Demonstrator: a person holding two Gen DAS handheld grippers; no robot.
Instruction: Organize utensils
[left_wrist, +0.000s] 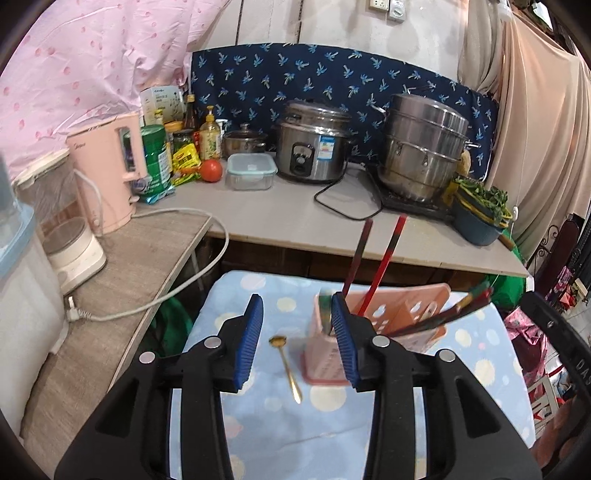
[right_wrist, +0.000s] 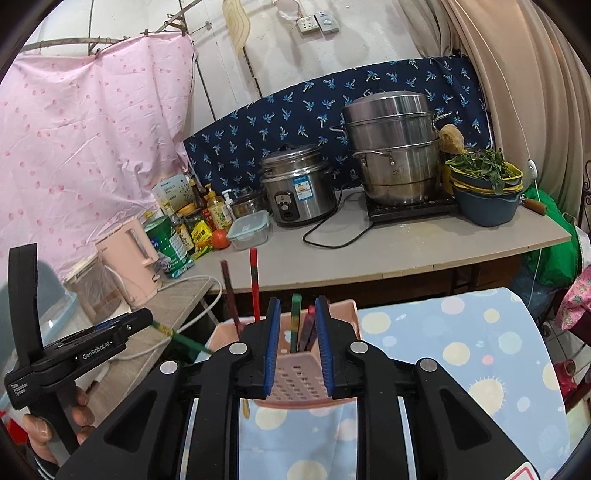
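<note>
A pink perforated utensil holder stands on the blue dotted cloth and holds red and dark chopsticks. More chopsticks lean out to its right. A gold spoon lies on the cloth left of the holder. My left gripper is open above the spoon, its right finger against the holder. In the right wrist view my right gripper is open just over the holder, with chopsticks between its fingers. The left gripper shows at left beside a green chopstick.
A counter behind carries a rice cooker, a steel steamer, a bowl of greens, a plastic box and bottles. A pink kettle and a white cord sit on the left side table.
</note>
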